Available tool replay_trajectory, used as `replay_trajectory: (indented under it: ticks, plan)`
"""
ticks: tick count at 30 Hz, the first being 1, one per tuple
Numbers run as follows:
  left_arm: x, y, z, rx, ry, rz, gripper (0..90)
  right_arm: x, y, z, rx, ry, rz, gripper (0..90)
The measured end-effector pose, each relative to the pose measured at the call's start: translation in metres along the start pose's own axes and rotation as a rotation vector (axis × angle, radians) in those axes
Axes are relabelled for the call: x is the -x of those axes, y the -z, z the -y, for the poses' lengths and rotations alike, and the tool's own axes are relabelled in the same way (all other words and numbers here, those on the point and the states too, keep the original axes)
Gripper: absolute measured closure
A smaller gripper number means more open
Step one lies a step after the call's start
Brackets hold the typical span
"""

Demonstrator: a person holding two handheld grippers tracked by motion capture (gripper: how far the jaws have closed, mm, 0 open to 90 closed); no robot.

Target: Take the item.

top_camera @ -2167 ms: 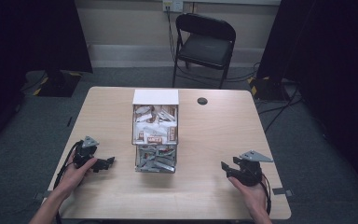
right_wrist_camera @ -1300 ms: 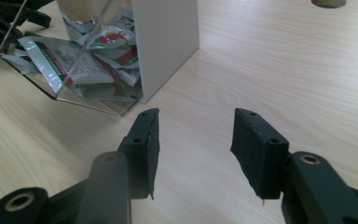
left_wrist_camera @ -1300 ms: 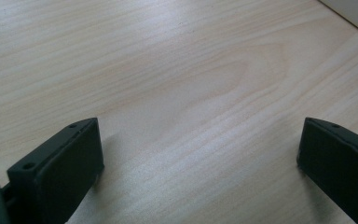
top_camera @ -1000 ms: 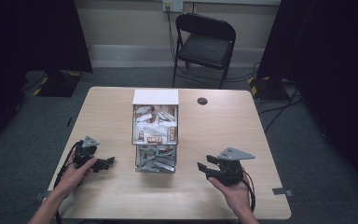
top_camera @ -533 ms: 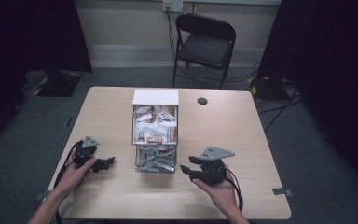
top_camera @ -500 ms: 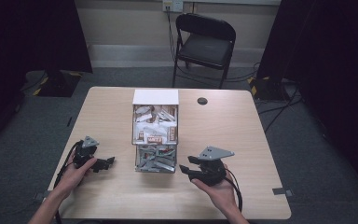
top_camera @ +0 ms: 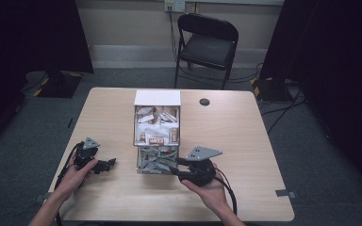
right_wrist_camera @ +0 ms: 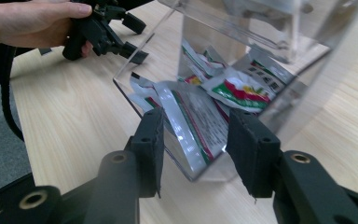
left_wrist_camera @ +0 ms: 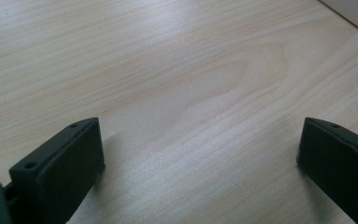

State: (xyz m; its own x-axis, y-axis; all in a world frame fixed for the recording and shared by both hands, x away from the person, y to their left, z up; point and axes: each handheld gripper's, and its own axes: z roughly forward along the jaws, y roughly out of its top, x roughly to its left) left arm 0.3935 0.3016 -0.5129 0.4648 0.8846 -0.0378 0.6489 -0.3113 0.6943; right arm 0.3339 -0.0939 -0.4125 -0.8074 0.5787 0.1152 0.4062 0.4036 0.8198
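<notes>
A clear plastic dispenser [top_camera: 156,123] with a white top stands mid-table, stuffed with small packets. Its lower tray [top_camera: 152,164] holds silver packets with red and green print [right_wrist_camera: 193,114]. My right gripper [top_camera: 175,170] lies at the tray's front right corner, pointing left. In the right gripper view its jaws have just been closing, and the gripper [right_wrist_camera: 196,128] stands open with the tray's clear corner between the pads, which are apart from it. My left gripper [top_camera: 111,164] rests open left of the tray over bare wood [left_wrist_camera: 200,140], nothing between its fingers.
The light wooden table [top_camera: 245,132] has a small black disc [top_camera: 204,101] behind the dispenser. A black folding chair [top_camera: 207,44] stands beyond the far edge. Cables trail from both grippers over the near edge.
My right gripper has slid left across the table, from near the right edge up to the tray's corner. The left gripper has stayed where it was.
</notes>
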Motion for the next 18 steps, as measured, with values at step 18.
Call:
replay_trajectory:
  ticks: [18]
  plan:
    - [0.0, 0.0, 0.0, -0.002, -0.002, 0.001, 0.0, -0.003, -0.032, -0.001, -0.016, 0.022, -0.015, 61.2]
